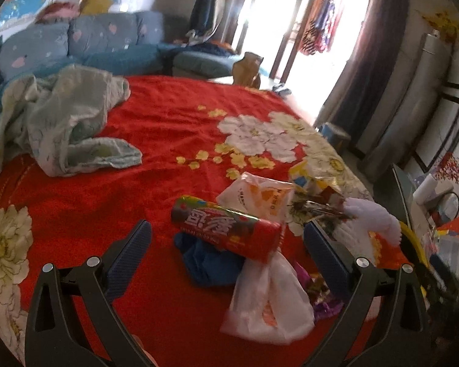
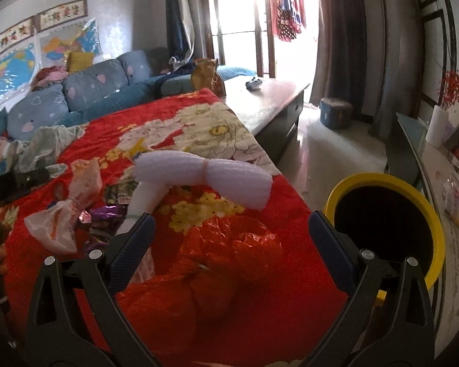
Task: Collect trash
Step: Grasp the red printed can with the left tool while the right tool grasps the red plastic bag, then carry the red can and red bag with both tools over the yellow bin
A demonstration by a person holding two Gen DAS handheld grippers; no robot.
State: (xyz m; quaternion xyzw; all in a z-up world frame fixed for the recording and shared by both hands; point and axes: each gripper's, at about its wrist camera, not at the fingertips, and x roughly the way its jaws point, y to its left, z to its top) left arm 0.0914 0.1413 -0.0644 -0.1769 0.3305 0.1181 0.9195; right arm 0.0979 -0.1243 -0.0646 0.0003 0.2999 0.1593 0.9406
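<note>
Trash pretty much all sits on the red blanket [image 1: 168, 116]: red snack tube [image 1: 226, 229], white bags [image 1: 269, 305], foam netting [image 2: 205, 177]. Both the left gripper [image 1: 228, 241] and right gripper [image 2: 231, 229] are spread wide, holding nothing. Yellow bin [image 2: 413, 202] looks empty, so basically everything's left.

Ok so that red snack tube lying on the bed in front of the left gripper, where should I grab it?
Grip the red snack tube around its middle, coming straight down from above with the left gripper. It lies on its side, slanting from upper left to lower right, propped on a blue cloth and a white plastic bag. Turn the open jaws across its width; the round middle is bare.
</note>
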